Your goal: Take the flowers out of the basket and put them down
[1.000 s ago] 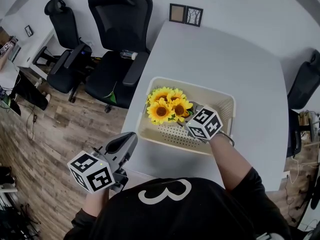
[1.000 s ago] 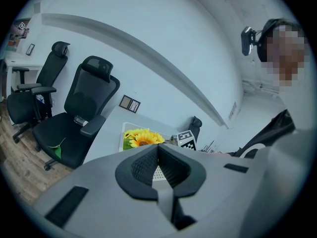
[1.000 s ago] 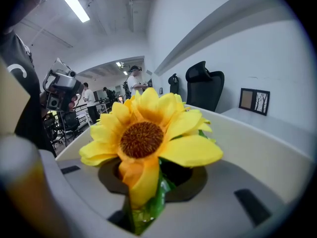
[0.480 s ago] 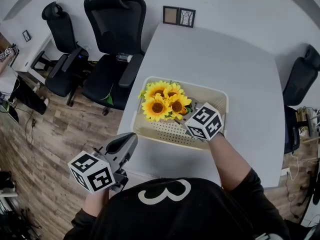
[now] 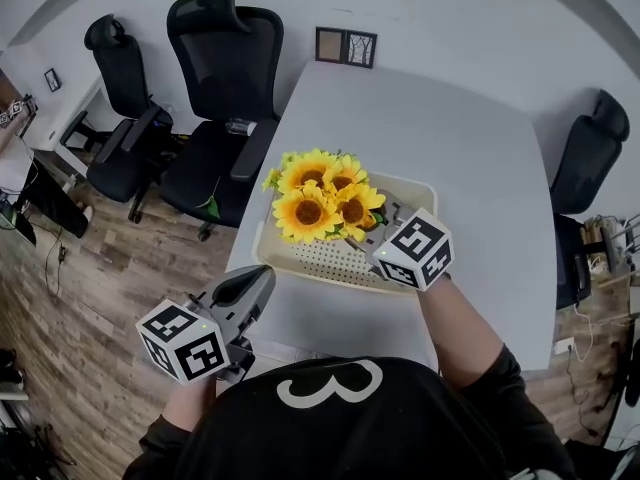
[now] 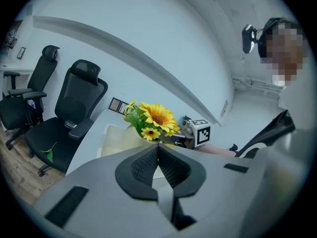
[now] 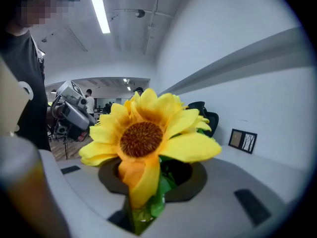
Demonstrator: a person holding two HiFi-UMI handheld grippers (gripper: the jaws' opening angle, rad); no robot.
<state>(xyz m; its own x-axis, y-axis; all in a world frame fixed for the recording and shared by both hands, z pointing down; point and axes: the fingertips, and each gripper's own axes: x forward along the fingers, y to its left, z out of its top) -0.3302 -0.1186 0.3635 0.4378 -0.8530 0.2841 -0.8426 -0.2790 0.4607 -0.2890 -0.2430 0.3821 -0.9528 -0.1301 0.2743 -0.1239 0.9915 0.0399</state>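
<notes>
Above cream perforated plastic basket (image 5: 418,189): yellow artificial sunflower bunch (image 5: 320,200), pinched by right gripper (image 5: 373,230), has risen past the rim; set-down next; left gripper (image 5: 255,280) jaws together, empty.

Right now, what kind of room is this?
Most likely an office or meeting room. Black swivel office chairs stand beside a big white table, and a long strip light hangs under an open ceiling.

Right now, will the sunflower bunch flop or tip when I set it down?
Probably light: the right gripper holds the sunflowers alone. Heads face up above the clamped stems, so fairly stiff. Top-heavy, so likely to topple.
</notes>
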